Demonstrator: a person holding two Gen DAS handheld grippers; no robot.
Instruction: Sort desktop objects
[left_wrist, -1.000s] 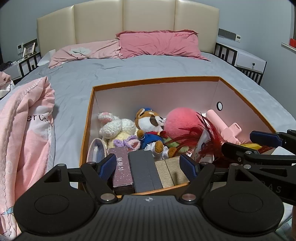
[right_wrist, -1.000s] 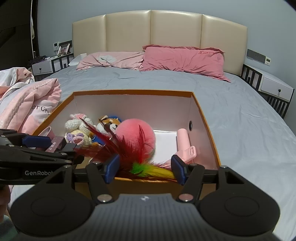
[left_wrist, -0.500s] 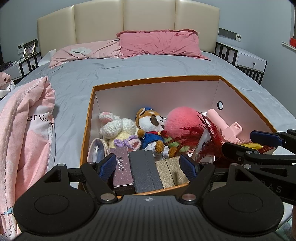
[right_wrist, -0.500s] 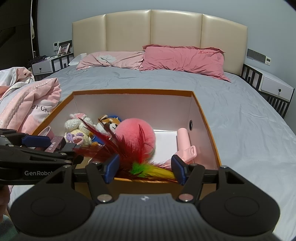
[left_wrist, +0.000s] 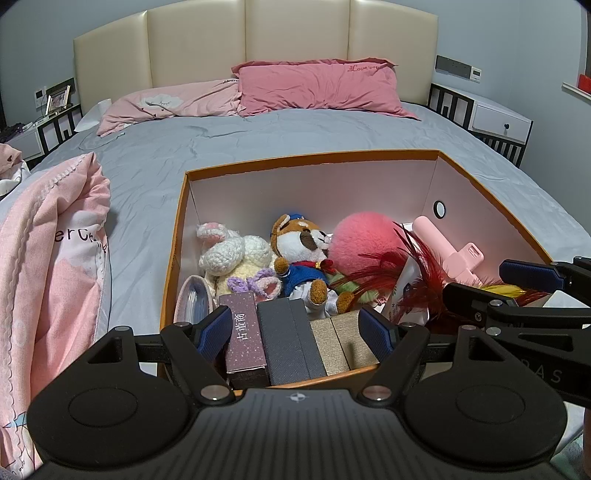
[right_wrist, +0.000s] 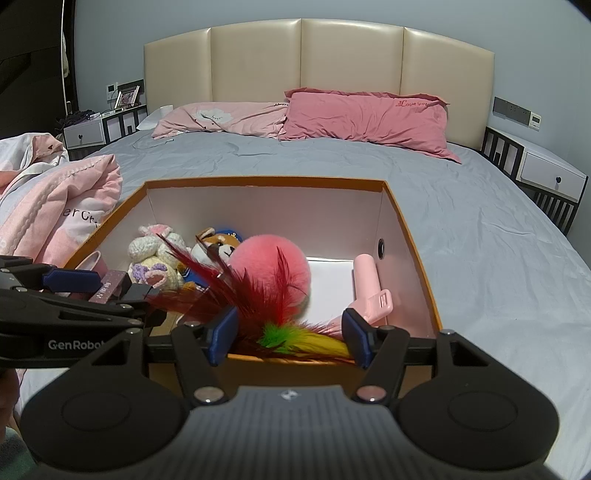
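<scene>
Ahead of both hand-held grippers, your orange box (left_wrist: 173, 266) sits on the grey bed (left_wrist: 155, 162). Your left hand-held gripper (left_wrist: 297, 332) hangs open over the box's near edge, with 3 flat cases (left_wrist: 288, 336) between its fingers but untouched. Your right hand-held gripper (right_wrist: 288, 338) is also open, its fingers either side of the feather toy (right_wrist: 258, 295) without pressing it. Beyond lie the pink pom-pom (right_wrist: 269, 266), 2 plush toys (left_wrist: 295, 254) and a pink plastic tool (right_wrist: 369, 288).
</scene>
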